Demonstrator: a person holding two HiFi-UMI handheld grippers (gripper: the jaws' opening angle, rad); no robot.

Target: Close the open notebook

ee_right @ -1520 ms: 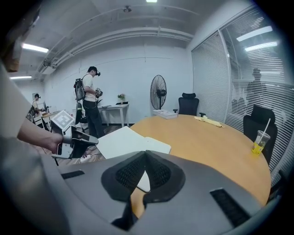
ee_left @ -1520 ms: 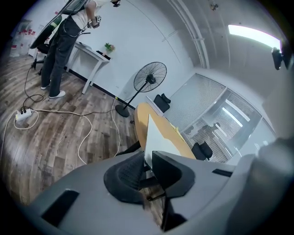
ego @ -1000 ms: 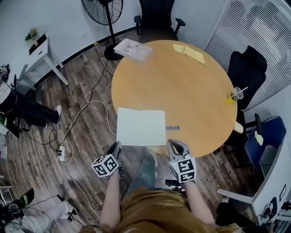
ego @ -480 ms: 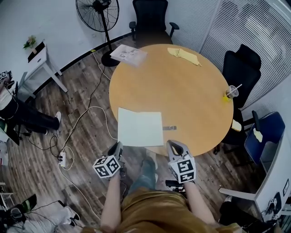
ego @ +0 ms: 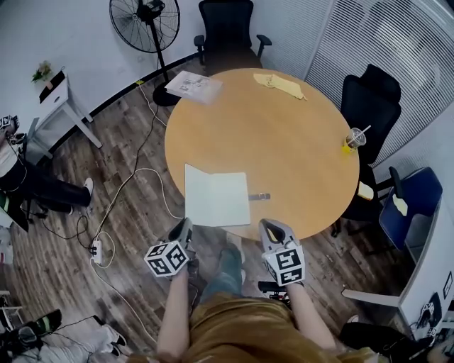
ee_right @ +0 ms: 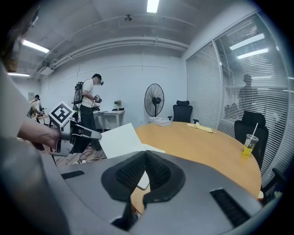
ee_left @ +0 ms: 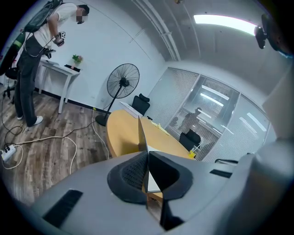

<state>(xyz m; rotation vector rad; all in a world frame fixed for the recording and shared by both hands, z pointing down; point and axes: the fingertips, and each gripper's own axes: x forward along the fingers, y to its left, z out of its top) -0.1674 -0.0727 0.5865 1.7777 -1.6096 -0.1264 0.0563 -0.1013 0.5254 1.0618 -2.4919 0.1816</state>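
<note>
Lying at the near edge of the round orange-brown wooden worktop (ego: 269,135), a white paper notebook (ego: 216,198) is seen partly open. Its right half is laid flat on the worktop, while its left leaf (ee_right: 117,140) is raised off the worktop and tilted upward. The near left corner of that leaf is pinched by the left tool (ee_left: 148,153), whose jaws have just been closing and are pressed together on the paper, so the sheet is seen edge-on between them. The right tool (ee_right: 146,153) is held just off the worktop's near edge, its jaws drawn together with nothing gripped. A small grey oblong piece (ego: 260,196) is set on the near part of the worktop. A clear plastic cup of yellow drink with a straw (ego: 349,144) is placed at the worktop's right edge. A crumpled yellow cloth (ego: 280,84) is spread near its far edge, and a stack of printed papers (ego: 190,86) overhangs its far left edge. A black pedestal fan (ego: 140,21) is stood on the floor beyond the worktop's far left side.
</note>
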